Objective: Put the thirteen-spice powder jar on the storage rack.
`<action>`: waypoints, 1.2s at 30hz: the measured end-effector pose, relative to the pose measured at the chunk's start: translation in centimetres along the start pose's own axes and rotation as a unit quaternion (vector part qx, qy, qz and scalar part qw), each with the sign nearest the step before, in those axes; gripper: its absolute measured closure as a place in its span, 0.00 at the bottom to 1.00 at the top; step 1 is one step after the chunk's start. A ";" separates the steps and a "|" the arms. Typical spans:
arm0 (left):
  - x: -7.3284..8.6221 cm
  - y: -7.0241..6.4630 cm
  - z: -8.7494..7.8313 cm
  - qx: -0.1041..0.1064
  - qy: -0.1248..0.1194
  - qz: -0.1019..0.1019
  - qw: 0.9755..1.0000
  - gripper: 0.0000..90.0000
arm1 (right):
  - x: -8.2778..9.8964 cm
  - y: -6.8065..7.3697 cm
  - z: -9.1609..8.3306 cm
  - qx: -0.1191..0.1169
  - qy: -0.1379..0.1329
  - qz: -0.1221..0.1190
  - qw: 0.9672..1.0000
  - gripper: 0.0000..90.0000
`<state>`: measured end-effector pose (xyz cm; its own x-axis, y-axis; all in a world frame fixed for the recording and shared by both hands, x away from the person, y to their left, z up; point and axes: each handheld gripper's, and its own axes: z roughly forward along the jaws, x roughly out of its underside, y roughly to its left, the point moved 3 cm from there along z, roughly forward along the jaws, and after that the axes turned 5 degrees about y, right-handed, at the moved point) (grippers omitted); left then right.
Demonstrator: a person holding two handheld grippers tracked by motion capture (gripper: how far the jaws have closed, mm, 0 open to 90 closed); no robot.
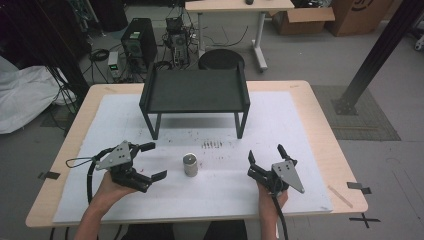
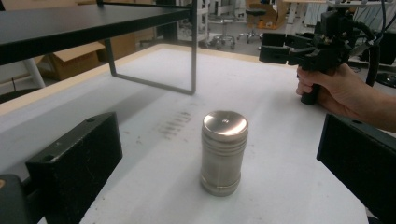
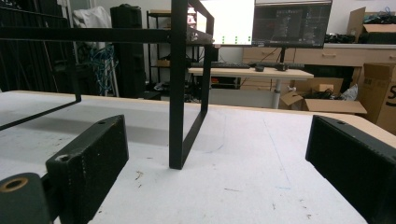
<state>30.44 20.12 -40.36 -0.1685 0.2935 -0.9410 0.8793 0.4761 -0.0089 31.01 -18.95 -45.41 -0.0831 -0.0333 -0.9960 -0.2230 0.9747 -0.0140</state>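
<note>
Facing the metal canister with jaws spread wide and nothing held, the left tongs seem to be lining up a grasp; next they likely need to slide forward until the canister sits between the jaws. It stands upright on the white surface, bare room all around. Right of the canister, the right tongs wait released. Beyond it stands the black shelf, well apart.

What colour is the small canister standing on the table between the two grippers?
Silver, brushed metal; the canister shows best in the left gripper view.
</note>
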 end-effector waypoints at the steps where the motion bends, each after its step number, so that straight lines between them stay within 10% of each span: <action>1: 0.0 0.0 0.1 0.001 0.001 0.001 1.000 0.01 | 0.0 0.0 0.0 0.000 0.000 0.000 1.000 0.06; 36: 1.4 -0.6 6.7 0.013 0.063 -0.015 0.998 0.03 | 0.0 0.0 0.0 0.000 -0.001 0.000 1.000 0.06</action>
<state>32.64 14.70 -43.93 -0.2476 0.3819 -0.8904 0.8844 0.4644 -0.0467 30.99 -18.96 -45.41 -0.0810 -0.0333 -0.9962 -0.2224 0.9748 -0.0145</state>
